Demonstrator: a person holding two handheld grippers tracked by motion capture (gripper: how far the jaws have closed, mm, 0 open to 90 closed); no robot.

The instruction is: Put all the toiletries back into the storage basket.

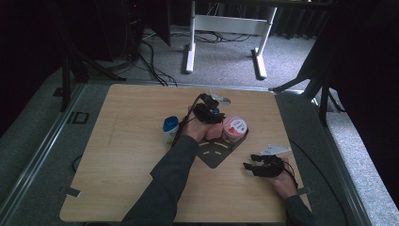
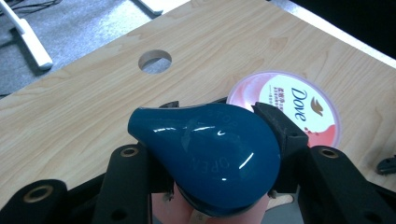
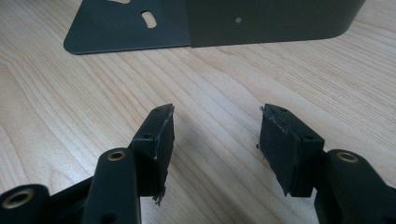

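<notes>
One wooden table (image 1: 131, 141) over grey carpet (image 1: 226, 52): left hand-held gripper (image 2: 210, 116) clamps a blue-capped bottle (image 2: 210, 158), right hand-held gripper (image 3: 217, 135) half-open, empty.

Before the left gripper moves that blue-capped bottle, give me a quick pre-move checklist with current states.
1. Left gripper jaws on the blue cap of the pink bottle: ok, a pad sits at each side of the cap.
2. Grip firm enough to lift: cannot tell, the contact faces are hidden behind the cap.
3. Clearance to the Dove jar: not ok, it sits right beside the right-hand jaw.
4. Right gripper out of the way: ok, open with nothing between the jaws, resting low over the table near the front right corner.
5. Grey metal plate under the items: cannot tell whether the bottle stands on it.
</notes>
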